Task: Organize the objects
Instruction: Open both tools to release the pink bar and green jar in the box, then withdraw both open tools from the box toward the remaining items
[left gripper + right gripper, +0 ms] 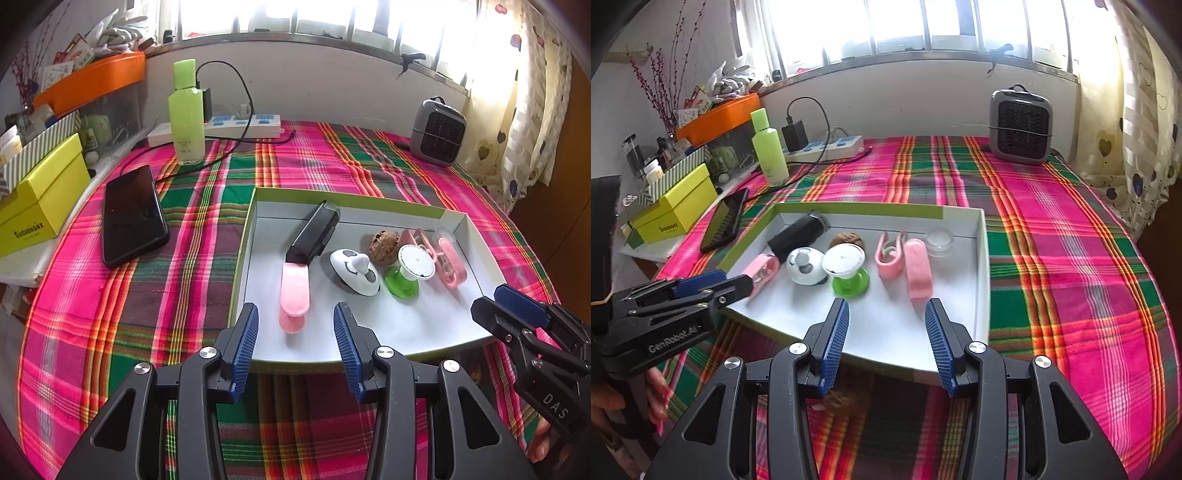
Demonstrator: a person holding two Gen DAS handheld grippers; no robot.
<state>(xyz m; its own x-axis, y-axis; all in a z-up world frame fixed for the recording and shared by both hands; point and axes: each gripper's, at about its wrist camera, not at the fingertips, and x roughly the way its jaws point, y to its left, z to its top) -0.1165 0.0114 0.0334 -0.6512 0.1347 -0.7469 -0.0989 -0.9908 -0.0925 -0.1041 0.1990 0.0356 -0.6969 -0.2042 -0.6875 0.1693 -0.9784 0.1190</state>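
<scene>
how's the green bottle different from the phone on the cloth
The green bottle stands upright; the phone lies flat. The bottle is pale lime and translucent, the phone glossy black. The bottle stands nearer the back wall, the phone nearer the tray. Both sit on the plaid cloth, outside the tray.

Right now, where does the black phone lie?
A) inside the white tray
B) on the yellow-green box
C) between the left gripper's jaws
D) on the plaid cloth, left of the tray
D: the black phone lies flat on the plaid cloth, outside the left wall of the white tray.
</scene>
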